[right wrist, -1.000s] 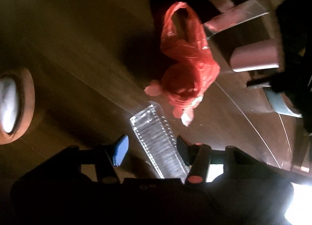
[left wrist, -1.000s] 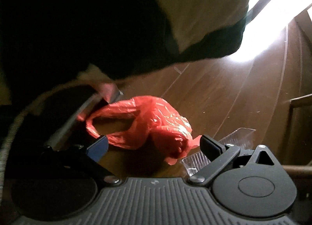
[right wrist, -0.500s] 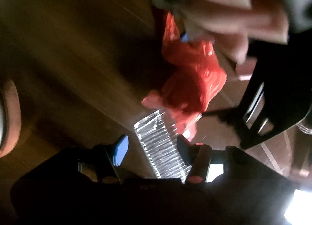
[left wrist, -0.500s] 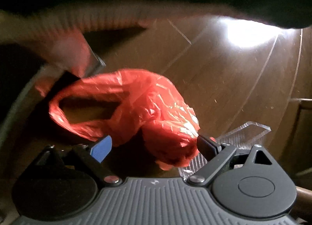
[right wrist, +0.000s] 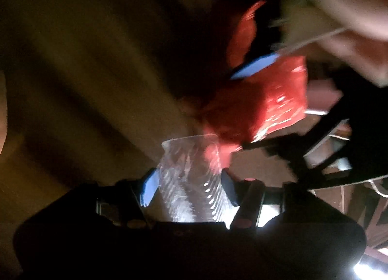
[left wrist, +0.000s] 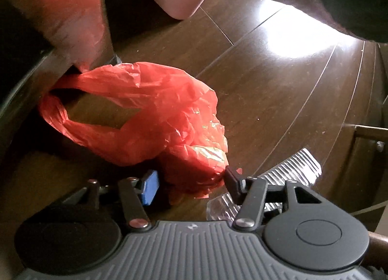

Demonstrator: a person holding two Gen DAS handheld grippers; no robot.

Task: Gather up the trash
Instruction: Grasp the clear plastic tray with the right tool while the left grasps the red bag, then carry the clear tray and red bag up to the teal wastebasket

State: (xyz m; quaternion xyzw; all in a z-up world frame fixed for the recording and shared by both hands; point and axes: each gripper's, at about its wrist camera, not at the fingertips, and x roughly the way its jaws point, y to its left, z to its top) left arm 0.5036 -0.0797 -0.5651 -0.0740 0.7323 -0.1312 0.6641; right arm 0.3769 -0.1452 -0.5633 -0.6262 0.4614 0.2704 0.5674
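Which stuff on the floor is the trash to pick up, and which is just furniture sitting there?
Trash to collect:
- crumpled red plastic bag, left tongs closing around its knotted end
- clear ridged plastic tray, between the right tongs

Just there:
- dark wooden floor
- reddish wooden furniture leg

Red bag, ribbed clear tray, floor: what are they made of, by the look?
Red bag: thin plastic film, glossy; it crinkles and glints, with a limp loop handle.
Clear tray: thin rigid transparent plastic, probably moulded packaging; ribbed, bright highlights, floor shows through.
Floor: dark wood-look planks with seams, glossy from the window glare; real wood or laminate can't be told.
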